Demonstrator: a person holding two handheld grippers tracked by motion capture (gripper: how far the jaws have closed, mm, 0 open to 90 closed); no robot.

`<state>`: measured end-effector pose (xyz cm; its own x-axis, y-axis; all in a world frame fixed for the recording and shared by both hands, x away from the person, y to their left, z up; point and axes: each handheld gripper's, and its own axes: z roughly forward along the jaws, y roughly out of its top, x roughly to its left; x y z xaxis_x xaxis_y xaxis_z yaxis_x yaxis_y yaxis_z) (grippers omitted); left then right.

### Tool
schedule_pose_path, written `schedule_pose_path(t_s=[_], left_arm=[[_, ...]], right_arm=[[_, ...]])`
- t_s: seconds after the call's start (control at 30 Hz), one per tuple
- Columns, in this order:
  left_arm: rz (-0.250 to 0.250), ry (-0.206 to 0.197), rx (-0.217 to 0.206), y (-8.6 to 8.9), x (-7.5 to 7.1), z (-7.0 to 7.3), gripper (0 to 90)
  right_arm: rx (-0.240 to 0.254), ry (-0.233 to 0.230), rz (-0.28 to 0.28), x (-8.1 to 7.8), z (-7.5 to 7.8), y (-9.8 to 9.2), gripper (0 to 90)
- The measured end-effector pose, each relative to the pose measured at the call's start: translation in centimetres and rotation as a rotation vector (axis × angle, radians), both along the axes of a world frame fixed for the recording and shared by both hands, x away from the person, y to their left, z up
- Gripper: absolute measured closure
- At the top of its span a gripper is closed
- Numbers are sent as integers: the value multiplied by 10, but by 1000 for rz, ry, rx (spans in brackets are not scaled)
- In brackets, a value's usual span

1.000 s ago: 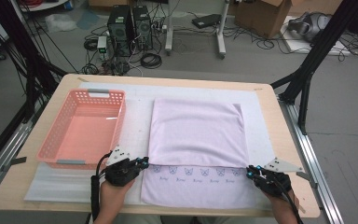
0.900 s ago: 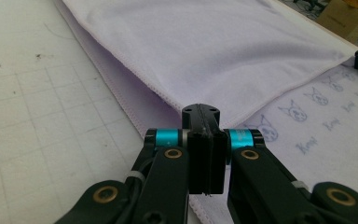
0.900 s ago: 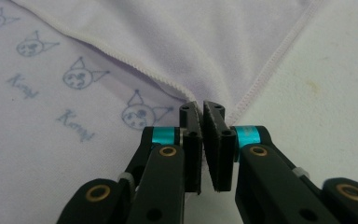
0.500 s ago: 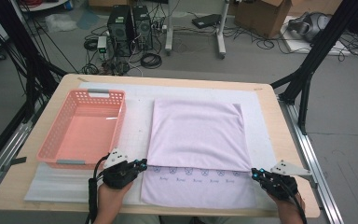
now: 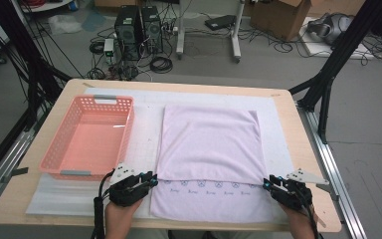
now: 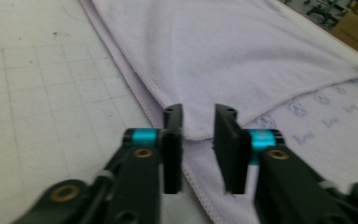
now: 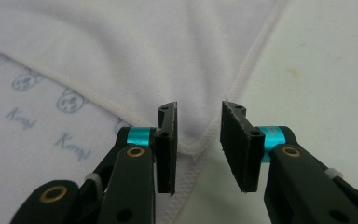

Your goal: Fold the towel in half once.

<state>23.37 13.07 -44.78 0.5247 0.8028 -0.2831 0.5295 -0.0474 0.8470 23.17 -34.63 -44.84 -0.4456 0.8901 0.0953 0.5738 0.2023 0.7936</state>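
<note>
Worktop [image 5: 298, 149]: pale wood with a white gridded mat over it. Ahead of the left jaws and off to their outer side sits a pink basket [image 5: 87, 137], with nothing in it that I can see.

Towel [image 5: 209, 149]: lilac, folded once so the top layer stops short of the near hem. A strip of the lower layer, printed with small faces and lettering, is left showing between the two pairs of jaws. The folded-over edge runs straight from one pair to the other.

Left gripper [image 6: 199, 128]: jaws spread, having just been opening. The near left corner of the top layer lies in the gap between them, resting on the layer below, and the pads do not press on it.

Right gripper [image 7: 198, 126]: the same picture, mirrored. Its jaws are apart and have just been opening. The near right corner of the top layer sits between them, slack, its stitched hem curling round just ahead of the pads.

Step in hand, as I read it: the first fold is laid and both corners are let go.

Next move, likely: back both grippers off the corners without dragging the cloth. Then re-grip for a second fold, taking both layers together so the top one does not slide. The basket looks like the final destination.
</note>
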Motion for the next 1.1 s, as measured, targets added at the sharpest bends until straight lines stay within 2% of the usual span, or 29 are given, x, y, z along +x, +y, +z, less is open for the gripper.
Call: schedule_pose_path(t_s=[0.1,0.17,0.27,0.43,0.63,0.7,0.8,0.93,1.03,1.1], left_arm=[[-3,26,24,-4,1,-4,568],[2,35,17,-6,4,-4,561],[4,43,34,-10,11,-4,566],[-11,41,115,-18,16,-4,667],[-25,10,120,-19,15,-3,797],[-38,9,115,-19,15,-3,862],[-42,5,95,-18,15,-3,873],[-42,0,54,-15,13,-1,878],[-42,-4,21,-13,12,0,879],[-41,-7,-1,-12,11,1,880]], right_arm=[[-11,-13,20,-4,1,1,659],[-8,-19,19,-6,2,0,659],[0,-16,17,-9,2,-2,660],[1,-21,15,-11,3,-2,661],[-3,-32,1,-13,5,-2,670],[-1,-44,-25,-14,6,-5,690],[23,-36,-60,-12,6,-10,698],[31,-15,-43,-7,2,-6,681],[4,2,-22,-1,-1,3,664],[-11,24,-30,2,-3,7,670]])
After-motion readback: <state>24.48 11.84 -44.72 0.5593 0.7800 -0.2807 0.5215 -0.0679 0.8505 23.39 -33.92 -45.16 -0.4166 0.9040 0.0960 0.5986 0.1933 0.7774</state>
